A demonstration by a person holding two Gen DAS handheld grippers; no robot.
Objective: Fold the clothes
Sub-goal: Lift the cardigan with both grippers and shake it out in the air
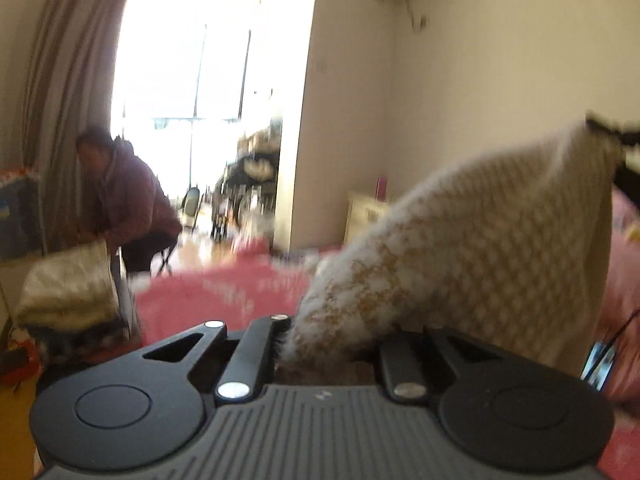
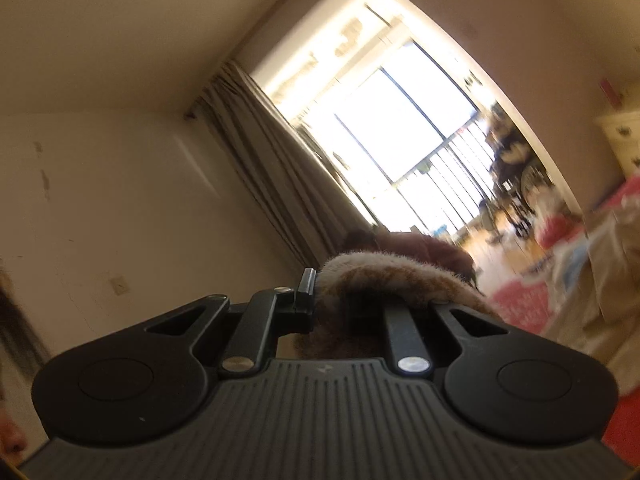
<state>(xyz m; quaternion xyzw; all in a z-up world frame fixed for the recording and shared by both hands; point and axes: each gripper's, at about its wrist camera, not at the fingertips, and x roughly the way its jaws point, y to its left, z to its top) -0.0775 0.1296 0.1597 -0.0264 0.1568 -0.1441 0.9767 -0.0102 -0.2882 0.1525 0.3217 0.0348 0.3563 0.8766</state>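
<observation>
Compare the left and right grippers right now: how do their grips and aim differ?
The left gripper points roughly level across the pink bed; the right gripper is tilted up toward wall and ceiling. From the left gripper the fuzzy patterned garment rises in a broad sheet toward the upper right; at the right gripper only a bunched fold shows over the jaws. Both are shut on the same garment, held off the bed.

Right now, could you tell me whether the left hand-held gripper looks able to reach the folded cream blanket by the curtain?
Probably not as things stand: the left hand-held gripper is shut on the fuzzy checked garment, and the cream blanket lies off to the side beyond the pink bedspread.
</observation>
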